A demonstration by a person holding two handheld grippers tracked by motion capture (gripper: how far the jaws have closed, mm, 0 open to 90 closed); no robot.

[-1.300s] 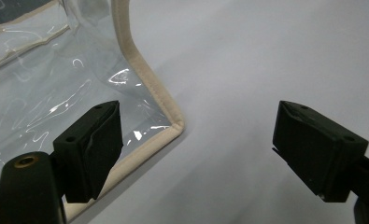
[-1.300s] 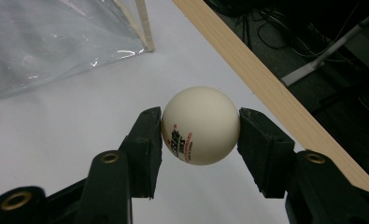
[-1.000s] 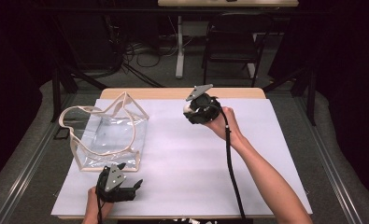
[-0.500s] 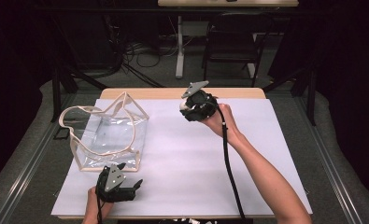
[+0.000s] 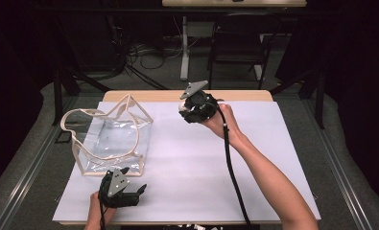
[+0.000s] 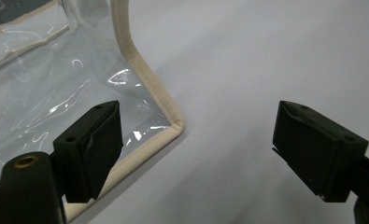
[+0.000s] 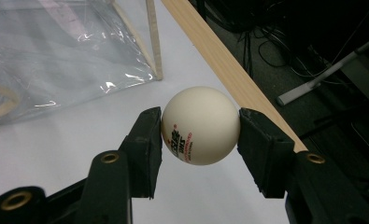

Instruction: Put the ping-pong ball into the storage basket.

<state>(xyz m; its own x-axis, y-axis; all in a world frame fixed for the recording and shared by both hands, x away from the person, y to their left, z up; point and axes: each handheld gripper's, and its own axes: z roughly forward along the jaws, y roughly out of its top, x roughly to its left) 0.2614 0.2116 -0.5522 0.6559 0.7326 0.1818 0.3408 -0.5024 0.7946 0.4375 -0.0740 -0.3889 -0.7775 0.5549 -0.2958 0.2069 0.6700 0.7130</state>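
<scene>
A clear plastic bag (image 5: pixel 112 139) with beige trim and looped handles stands on the left of the white-covered table (image 5: pixel 187 167). My right gripper (image 5: pixel 186 109) hangs above the table's far middle, right of the bag. It is shut on a white ping-pong ball (image 7: pixel 205 116) with red print, which sits squarely between the jaws of the right gripper (image 7: pixel 200 135). My left gripper (image 5: pixel 134 181) rests near the front edge, just off the bag's near right corner. Its jaws stand wide open in the left gripper view (image 6: pixel 196 140), with the bag's trimmed corner (image 6: pixel 173 126) ahead.
The table's wooden far edge (image 7: pixel 229 60) runs close behind the ball. A black cable (image 5: pixel 232 167) trails from the right gripper along the forearm. Past the table stand a dark chair (image 5: pixel 240 43) and floor cables (image 5: pixel 148 52).
My right gripper has drifted a little left and farther away with the ball, closer to the bag. The left gripper has not moved.
</scene>
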